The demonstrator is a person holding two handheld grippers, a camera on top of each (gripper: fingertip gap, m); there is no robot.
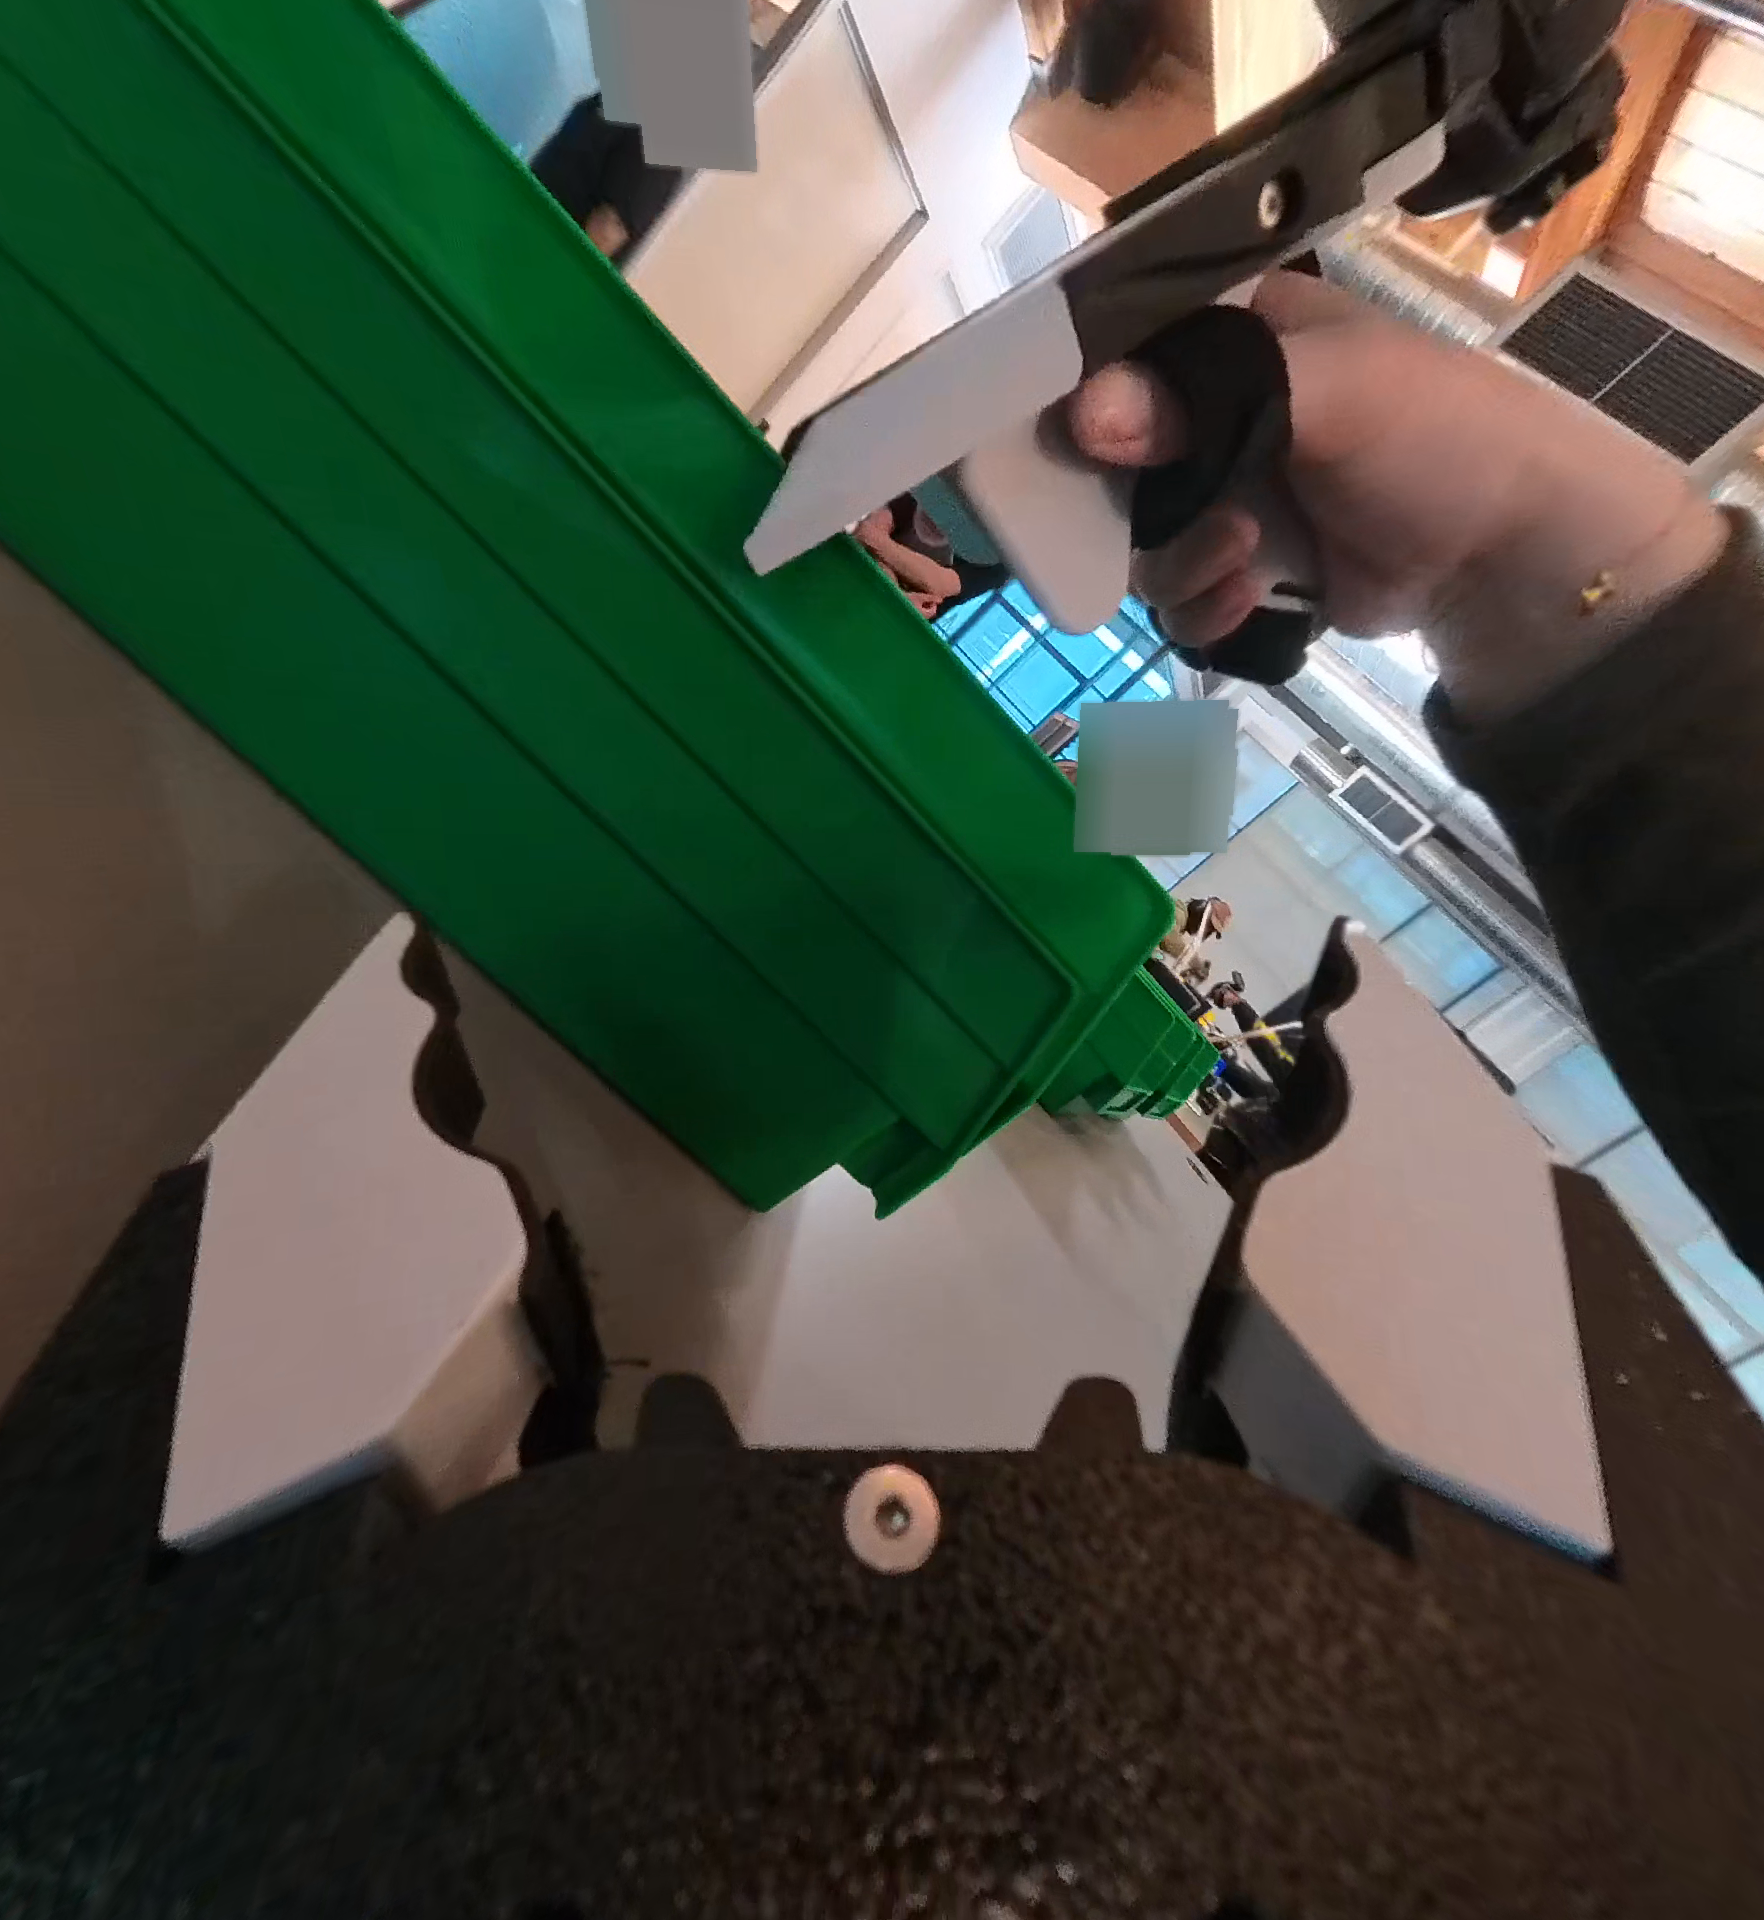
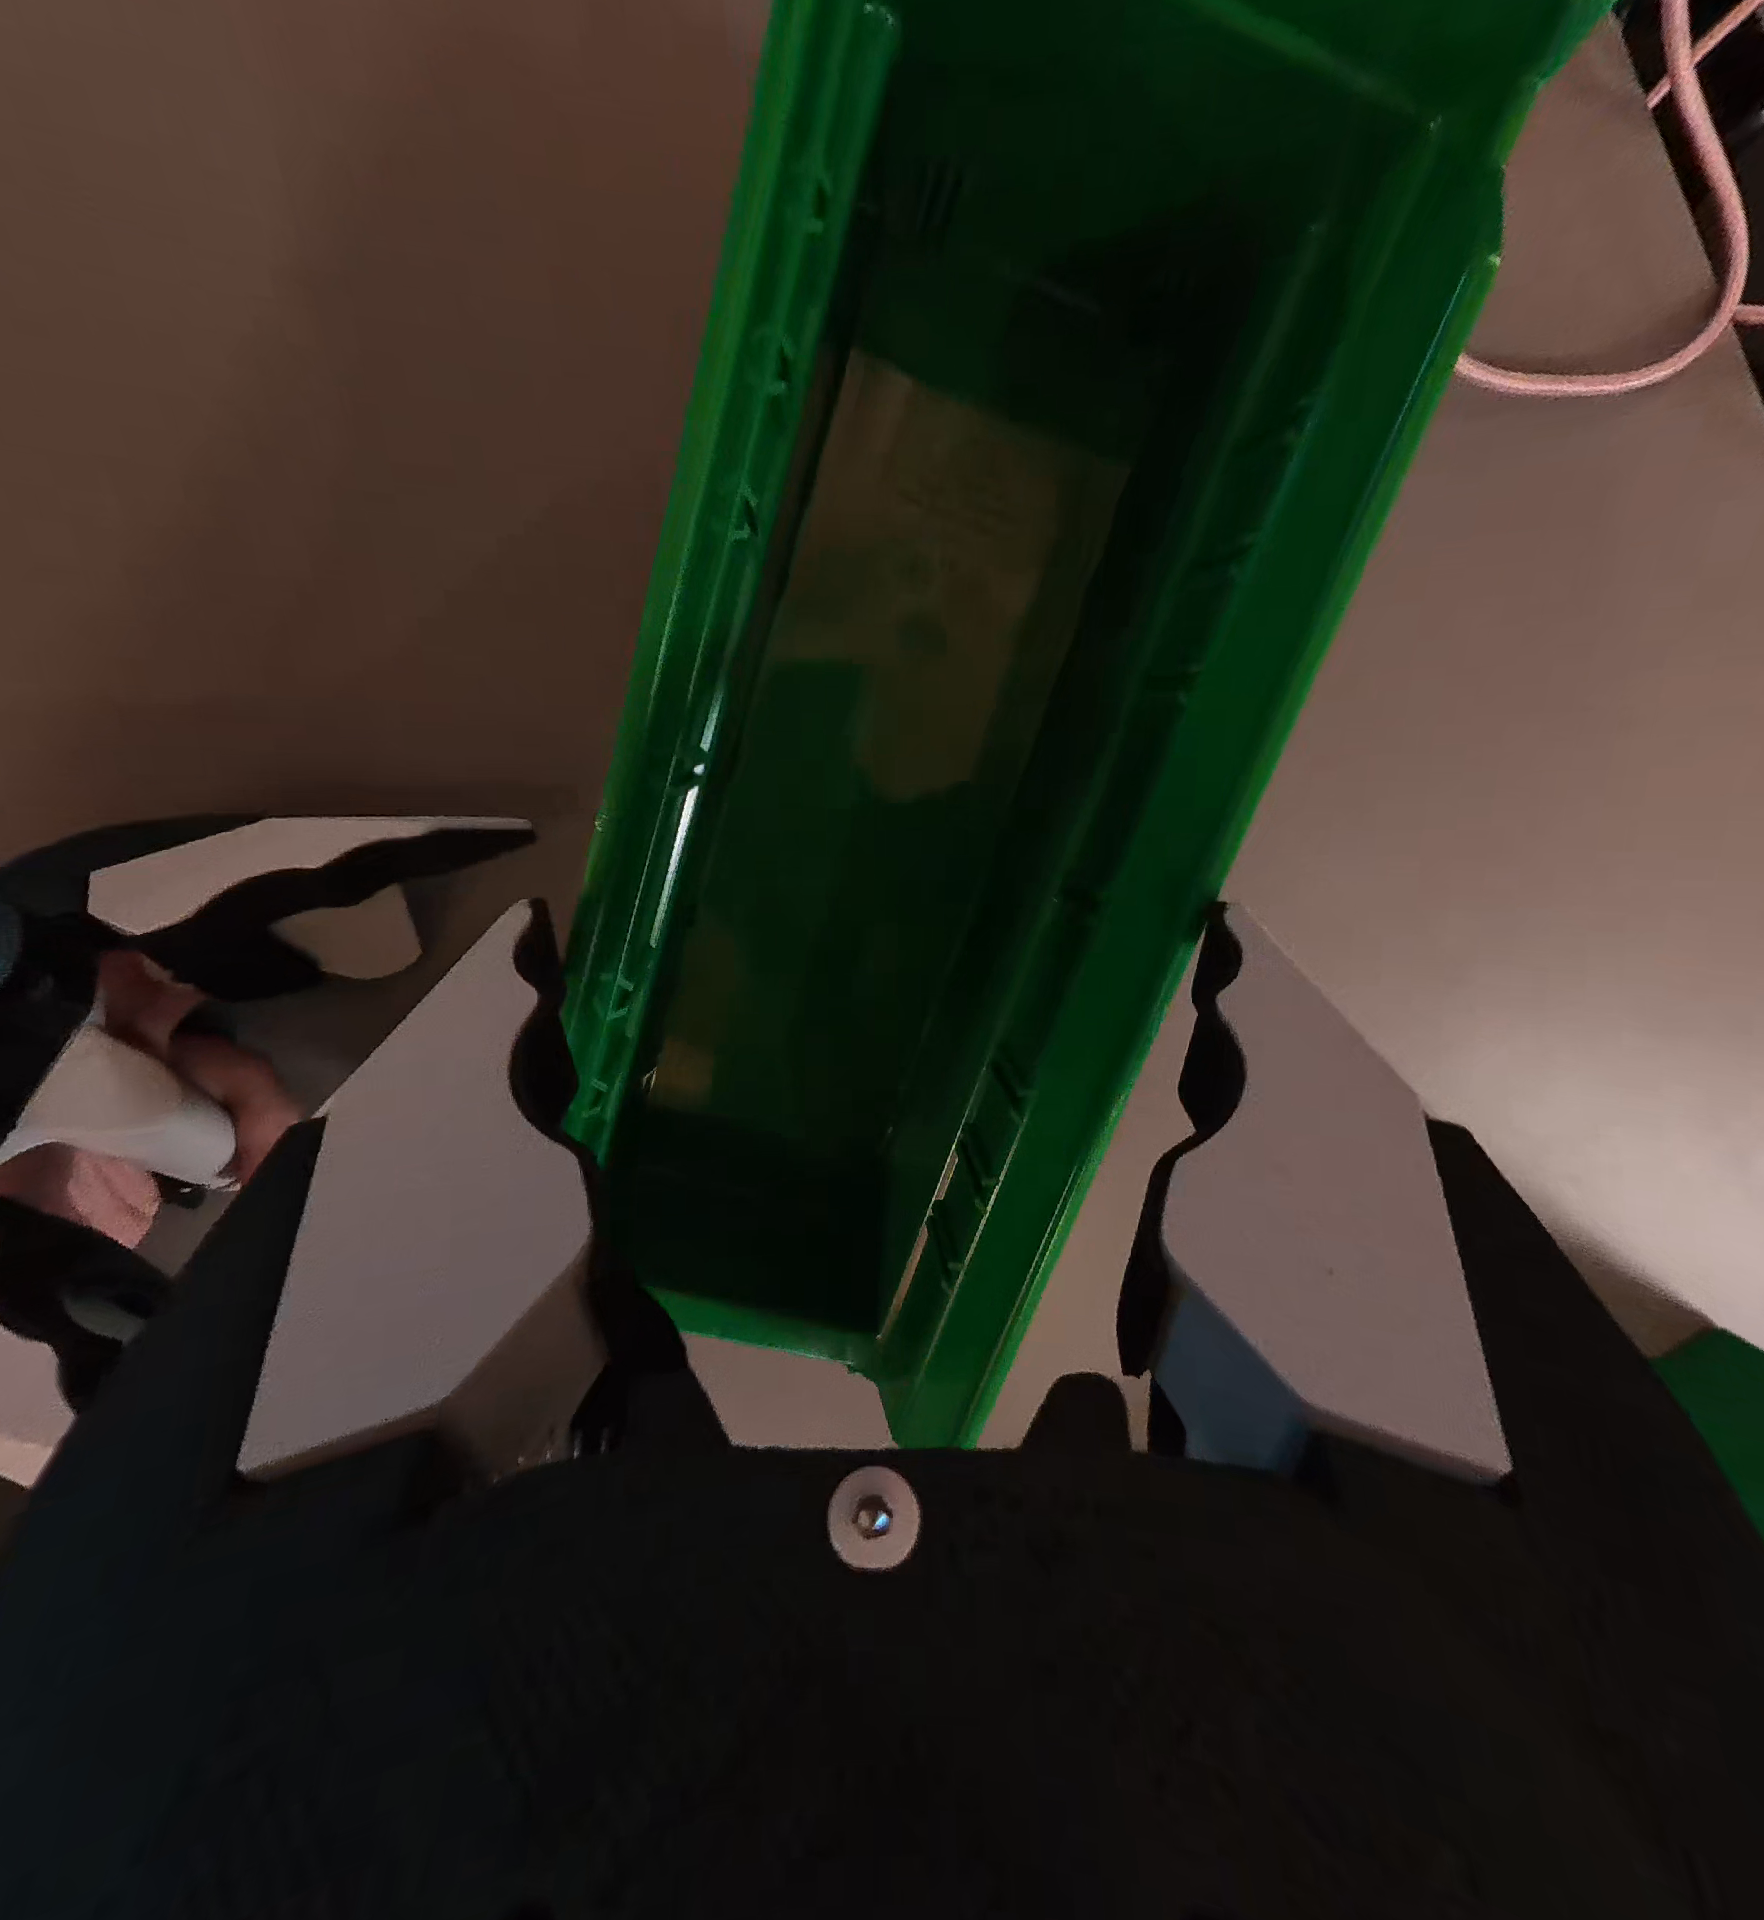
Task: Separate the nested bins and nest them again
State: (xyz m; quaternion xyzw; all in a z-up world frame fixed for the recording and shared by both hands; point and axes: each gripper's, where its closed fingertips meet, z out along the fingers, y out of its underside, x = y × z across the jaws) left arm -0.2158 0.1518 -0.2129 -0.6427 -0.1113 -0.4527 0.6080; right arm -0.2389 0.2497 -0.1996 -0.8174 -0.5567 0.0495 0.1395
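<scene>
Pale desk (image 2: 286,468) under everything; bg in the left wrist view is a big room w/ windows, a wooden ceiling and a vent at 2 o'clock. A pink cable (image 2: 1709,260) loops on the desk at 1 o'clock in the right wrist view.

Green bins (image 1: 462,644): nested stack, seen from outside in the left wrist view, running as a long ribbed band from 10 o'clock down toward centre, tilted, stepped rims showing at the near end. Right wrist view looks into the long narrow inner bin (image 2: 961,727): nothing loose in it, only a pale label on the floor. Another bit of green at 4 o'clock, can't tell what.

Hand (image 1: 1377,499), dark sleeve, comes in from 3 o'clock in the left wrist view, wrapped on the handle of the right gripper (image 1: 888,520), whose white finger tip touches the bins' upper rim. Right gripper (image 2: 878,1091) is spread wide, straddling the bin's near end; left finger (image 2: 504,1143) against the bin's side wall, other finger just off the opposite wall, no clamp.

Left gripper (image 1: 878,1091) wide open too, holds nothing; bins' near corner sits between the fingers, contact unclear. Left gripper (image 2: 265,914) also shows at 9 o'clock in the right wrist view, beside the bin.
</scene>
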